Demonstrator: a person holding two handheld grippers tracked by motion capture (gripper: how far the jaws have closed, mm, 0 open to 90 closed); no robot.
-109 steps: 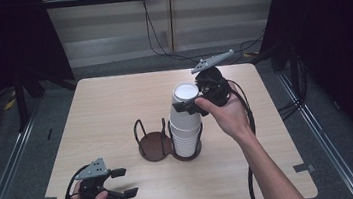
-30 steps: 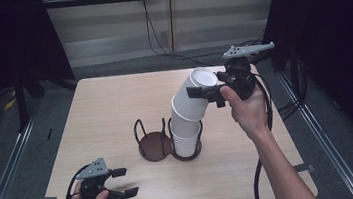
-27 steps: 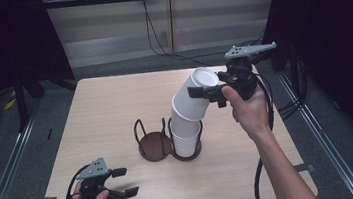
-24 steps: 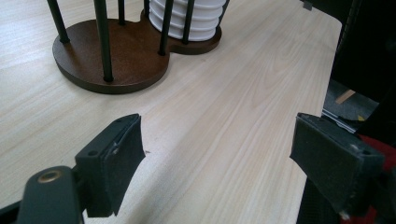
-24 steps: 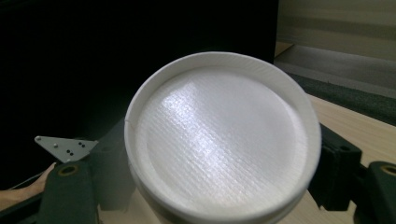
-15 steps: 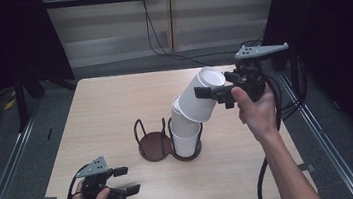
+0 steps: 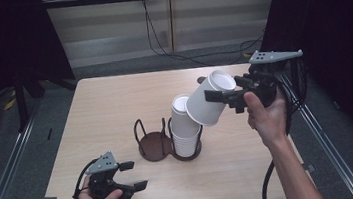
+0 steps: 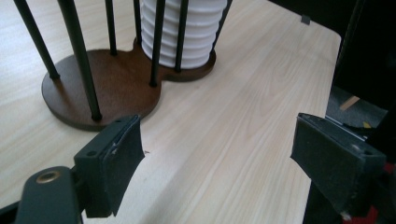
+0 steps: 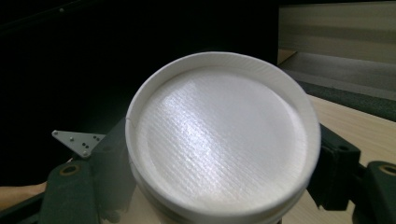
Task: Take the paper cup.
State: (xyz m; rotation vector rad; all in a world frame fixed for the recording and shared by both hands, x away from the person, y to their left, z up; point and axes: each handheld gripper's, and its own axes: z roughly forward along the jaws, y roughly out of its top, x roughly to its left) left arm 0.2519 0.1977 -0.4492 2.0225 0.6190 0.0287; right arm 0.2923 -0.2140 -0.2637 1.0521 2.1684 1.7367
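Left gripper (image 7: 132,176) jaws spread, nothing between them; rests low at near-left corner of surface (image 7: 115,106). Brown two-ring holder (image 7: 155,144) mid-surface; left ring vacant, right ring carries stack of white paper cups (image 7: 184,129). Right gripper (image 7: 225,94) jaws pinch one paper cup (image 7: 210,103) near its base, tilted, bottom toward gripper, held in air just right of stack top, apart from it. Cup judged very light, thin-walled, crushable, slightly slick; best taken at stiffer base or rim, gentle squeeze. No brand, label or writing readable.
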